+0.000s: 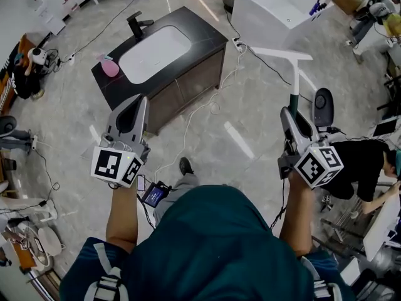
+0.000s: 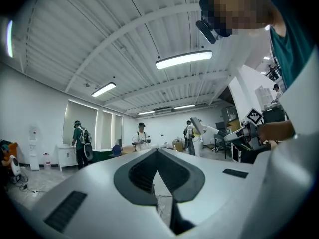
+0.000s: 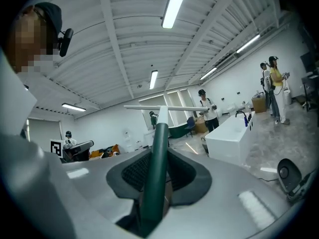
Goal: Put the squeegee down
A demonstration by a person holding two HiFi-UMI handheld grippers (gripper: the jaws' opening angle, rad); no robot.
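The squeegee (image 1: 293,80) looks light and stiff: a slim green handle, a pale neck and a long thin crossbar blade, so most of its length sticks out past the grip. I judge the smooth round handle could twist or pivot between the pads if the hold slackens, and the soft blade edge is the part that should not be knocked on landing. The green handle is the place to hold it, never the blade.

The right gripper (image 1: 289,115) has it there. In the right gripper view the jaws pinch the handle (image 3: 158,163) from both sides, with the handle running straight out along the gap between the dark pads. The neck and crossbar stand well clear of the tips, and the bar lies across the line of the jaws.

Taking the dark sink counter (image 1: 200,33) as landmark, the squeegee hangs over the floor to its right in the head view, well apart from it and resting on nothing. The blade end points away from the person.

The left gripper (image 1: 141,102) is near the counter's front edge, on the person's side. Its jaws are pressed together at the tips, with nothing between them in the left gripper view (image 2: 157,156).
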